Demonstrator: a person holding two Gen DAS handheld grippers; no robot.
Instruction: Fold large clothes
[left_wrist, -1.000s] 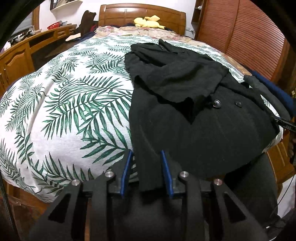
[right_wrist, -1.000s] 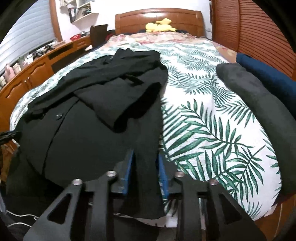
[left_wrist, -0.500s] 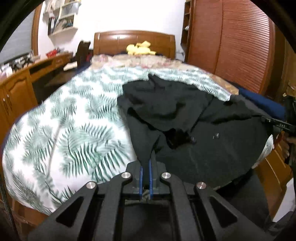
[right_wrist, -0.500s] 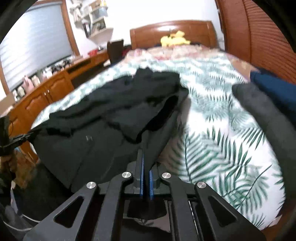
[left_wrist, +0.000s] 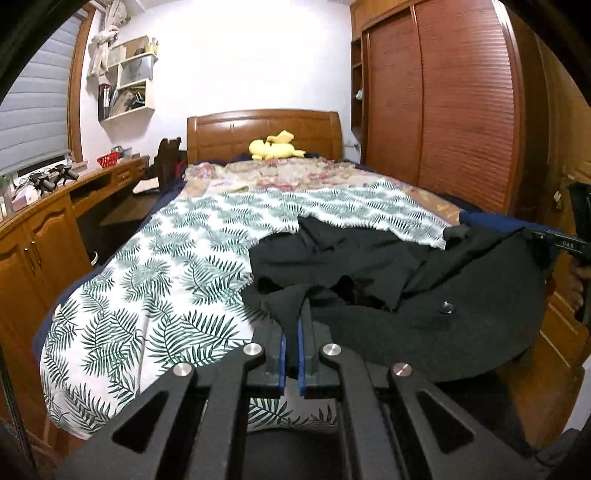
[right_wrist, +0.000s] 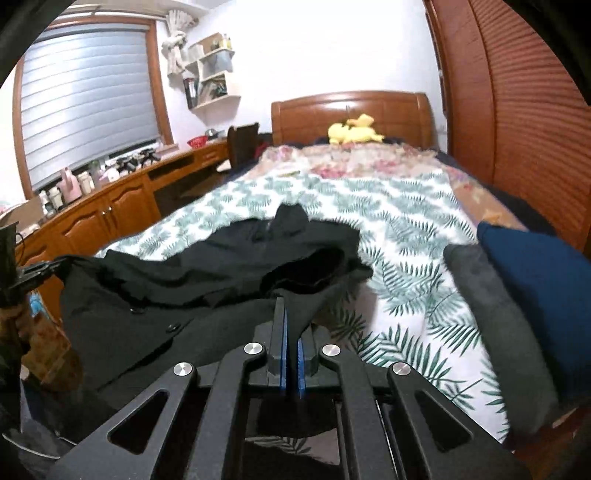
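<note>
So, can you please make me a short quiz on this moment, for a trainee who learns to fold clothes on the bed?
1. True or false: both claws are shut on the black coat.
2. What lies on the bed nearest the headboard: A) yellow plush toy, B) red basket, C) book?
3. Fill in: beside the coat, toward the wardrobe, lie a dark grey garment and a ____ one.

Key:
1. True: left claw and right claw each pinch its fabric.
2. A, the yellow plush toy.
3. Navy blue, next to the dark grey garment.
</note>
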